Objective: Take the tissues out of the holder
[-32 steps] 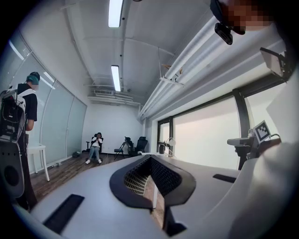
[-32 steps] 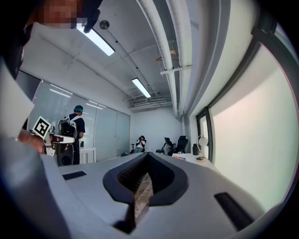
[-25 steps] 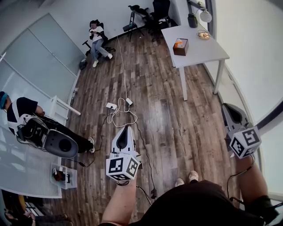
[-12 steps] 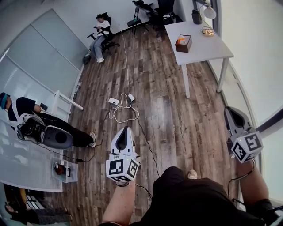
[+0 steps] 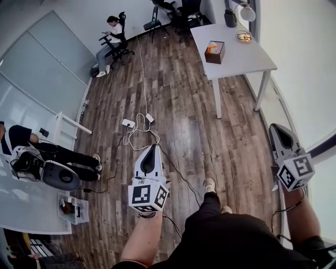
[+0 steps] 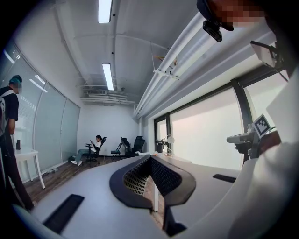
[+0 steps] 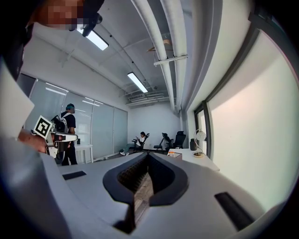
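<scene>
2 claws [image 5: 152, 149] [image 5: 273, 127], 1 tissue holder [image 5: 214, 52], 1 table [image 5: 247, 57], 1 lamp [image 5: 243, 14], 2 ppl [image 5: 109, 32] [image 5: 20, 140] nearby.

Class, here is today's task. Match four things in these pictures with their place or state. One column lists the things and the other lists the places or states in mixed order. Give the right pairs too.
Things
1. tissue holder
2. power strip
3. seated person
4. left hand-held gripper

Place or state
A. lying on the wooden floor
B. in an office chair at the far end of the room
C. standing on the white table
D. jaws together, nothing held

Pairs: 1-C, 2-A, 3-B, 4-D
</scene>
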